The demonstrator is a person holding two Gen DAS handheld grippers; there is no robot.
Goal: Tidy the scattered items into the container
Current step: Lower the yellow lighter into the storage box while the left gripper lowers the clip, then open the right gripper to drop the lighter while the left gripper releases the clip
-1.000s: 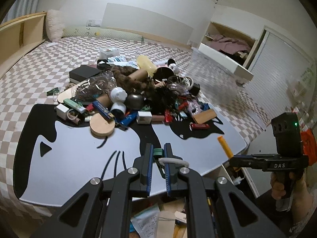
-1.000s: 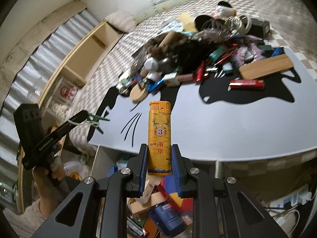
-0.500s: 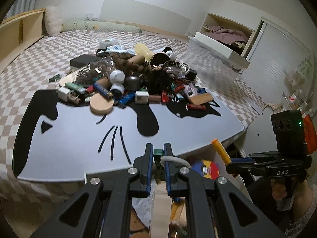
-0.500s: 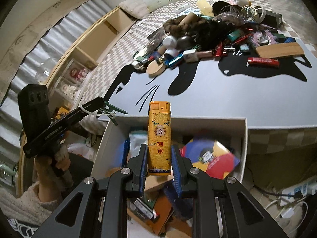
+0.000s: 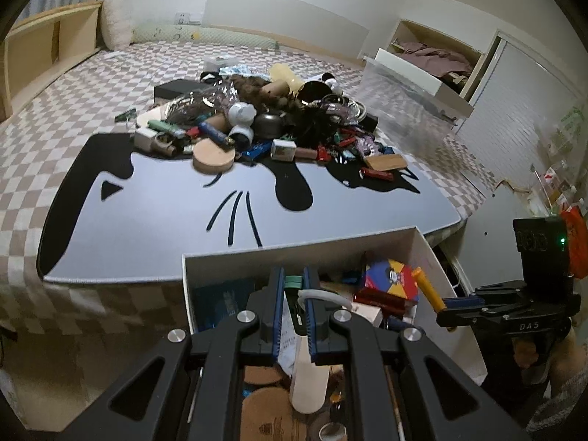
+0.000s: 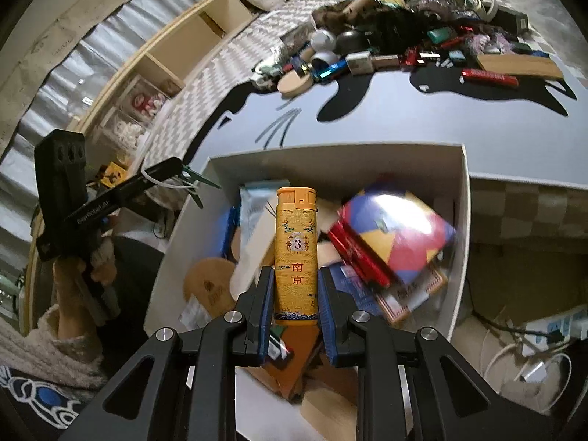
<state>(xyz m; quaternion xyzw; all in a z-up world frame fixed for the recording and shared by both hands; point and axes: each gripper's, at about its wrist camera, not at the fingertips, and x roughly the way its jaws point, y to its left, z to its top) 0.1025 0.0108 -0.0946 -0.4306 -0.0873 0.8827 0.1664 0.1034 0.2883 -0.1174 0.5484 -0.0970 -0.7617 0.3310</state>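
A white box (image 5: 301, 253) stands below the bed's front edge with several items inside; it also shows in the right wrist view (image 6: 330, 154). My left gripper (image 5: 294, 290) is shut on a green clip with a white loop (image 5: 293, 282) above the box. My right gripper (image 6: 296, 279) is above the box; an orange lighter (image 6: 296, 253) stands upright between its jaws, which stand slightly apart from it. The lighter also shows in the left wrist view (image 5: 428, 288). A pile of scattered items (image 5: 272, 125) lies on the grey cat-face mat (image 5: 154, 220).
A colourful booklet (image 6: 397, 235), cork discs (image 6: 209, 286) and a pale spoon (image 5: 307, 378) lie in the box. Wooden shelving (image 6: 176, 47) runs along the far side of the bed. Cables and a power strip (image 6: 544, 334) lie on the floor to the right.
Both grippers have moved back from the mat and down over the box. The right jaws have eased apart around the lighter. The left grip on the clip is unchanged.
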